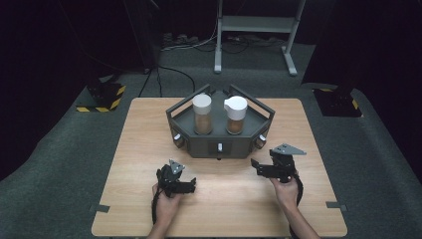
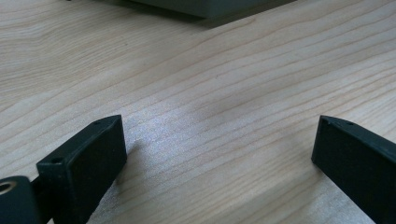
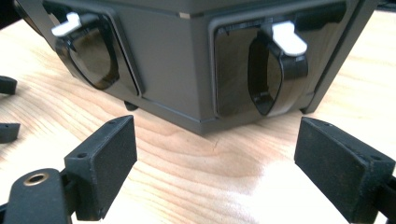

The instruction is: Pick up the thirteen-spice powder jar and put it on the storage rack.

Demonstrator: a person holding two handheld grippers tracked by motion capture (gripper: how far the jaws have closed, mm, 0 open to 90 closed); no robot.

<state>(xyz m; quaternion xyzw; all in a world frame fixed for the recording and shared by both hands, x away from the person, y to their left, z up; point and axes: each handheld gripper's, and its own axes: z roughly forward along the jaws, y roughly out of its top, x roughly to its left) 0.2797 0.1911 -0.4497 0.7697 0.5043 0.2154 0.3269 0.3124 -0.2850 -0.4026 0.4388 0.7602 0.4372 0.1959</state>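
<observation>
Wooden table (image 1: 149, 149) on grey carpet, dark room behind. Your left gripper (image 2: 219, 149) has its jaws spread wide, nothing between them, just bare wood grain below. In the high view your left gripper (image 1: 191, 183) sits low at the table's near left, held in your left hand (image 1: 166, 204). Your right gripper (image 3: 215, 158) is also wide open and empty, aimed at the front corner of the dark grey dispenser stand (image 3: 187, 60), close but not touching. Two black spouts with white levers (image 3: 288, 37) face you on the stand's angled faces. From above, your right gripper (image 1: 255, 163) is just right of the stand (image 1: 219, 142), which sits mid-table and carries two white-lidded jars (image 1: 202, 114) of brown contents, side by side.
</observation>
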